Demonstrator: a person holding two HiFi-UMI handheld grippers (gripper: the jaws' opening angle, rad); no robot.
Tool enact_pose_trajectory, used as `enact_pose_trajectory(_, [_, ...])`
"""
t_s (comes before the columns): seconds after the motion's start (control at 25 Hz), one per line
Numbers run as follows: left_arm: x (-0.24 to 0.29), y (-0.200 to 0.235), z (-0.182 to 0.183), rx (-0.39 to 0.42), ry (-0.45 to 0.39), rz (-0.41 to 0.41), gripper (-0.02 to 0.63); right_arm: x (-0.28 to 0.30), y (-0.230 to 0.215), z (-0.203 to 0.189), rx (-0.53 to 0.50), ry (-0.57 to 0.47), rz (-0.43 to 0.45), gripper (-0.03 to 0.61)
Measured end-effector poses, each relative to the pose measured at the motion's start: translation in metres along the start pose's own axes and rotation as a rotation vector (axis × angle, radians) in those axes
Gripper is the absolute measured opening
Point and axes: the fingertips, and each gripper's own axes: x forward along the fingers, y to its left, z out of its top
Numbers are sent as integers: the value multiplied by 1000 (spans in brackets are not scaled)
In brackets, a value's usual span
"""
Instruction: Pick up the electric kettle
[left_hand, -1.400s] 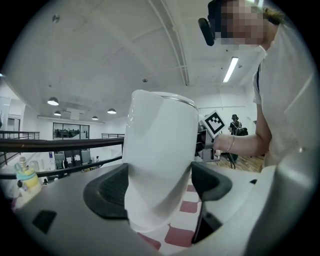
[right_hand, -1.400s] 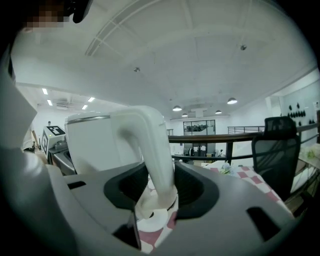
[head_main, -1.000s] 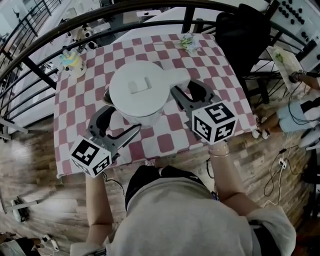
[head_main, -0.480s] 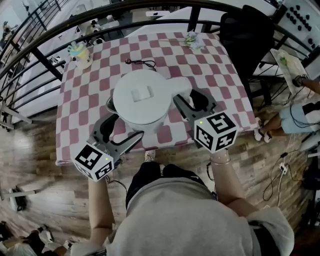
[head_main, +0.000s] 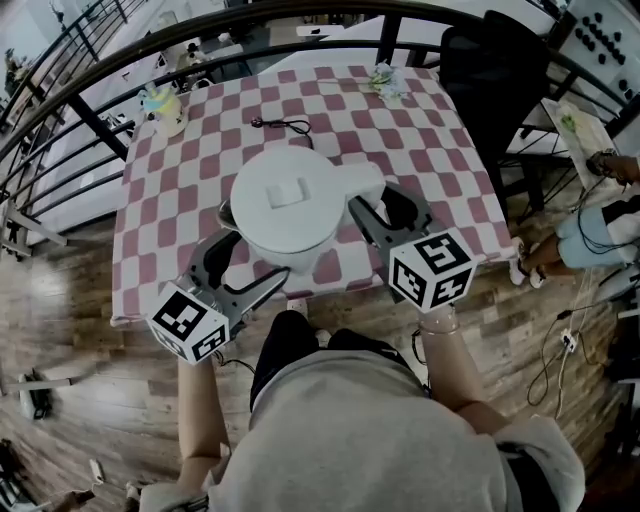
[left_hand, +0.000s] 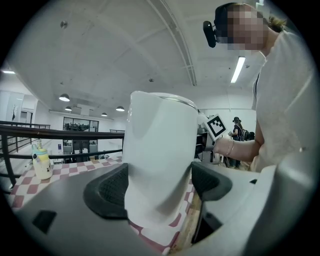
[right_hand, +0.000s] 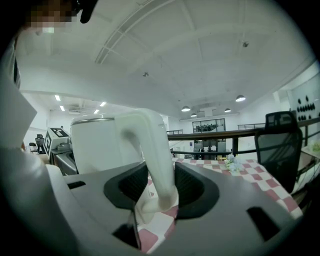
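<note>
Standing upright: electric kettle (head_main: 290, 205), handle (head_main: 362, 183) rightward

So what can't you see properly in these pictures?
- Kettle underside: the head view looks down from above; in the right gripper view, the right claw blocks it.
- Yellow thing at the table's far corner: head view, too small to name.
- Black cord: head view, too thin to see a plug.

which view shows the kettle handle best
The right gripper view: the handle fills the centre, clamped between the fingers. The head view shows it only from above, beside the lid. The left gripper view shows just the kettle body.
</note>
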Motion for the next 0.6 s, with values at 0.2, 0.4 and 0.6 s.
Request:
enact_pose_trajectory(0.2, [3,-1,0,-2,1,-5,400,-1,-3,-4,10,-1,-8,170])
enact_pose_trajectory(0.4, [2,0,3,0,-7,-9,400,-1,-3,-4,21,-5,-11,170])
enact_pose_trajectory(0.6, [-1,-2,2,0,-4,-4,400,-2,1,-2,5,-3,-3,170])
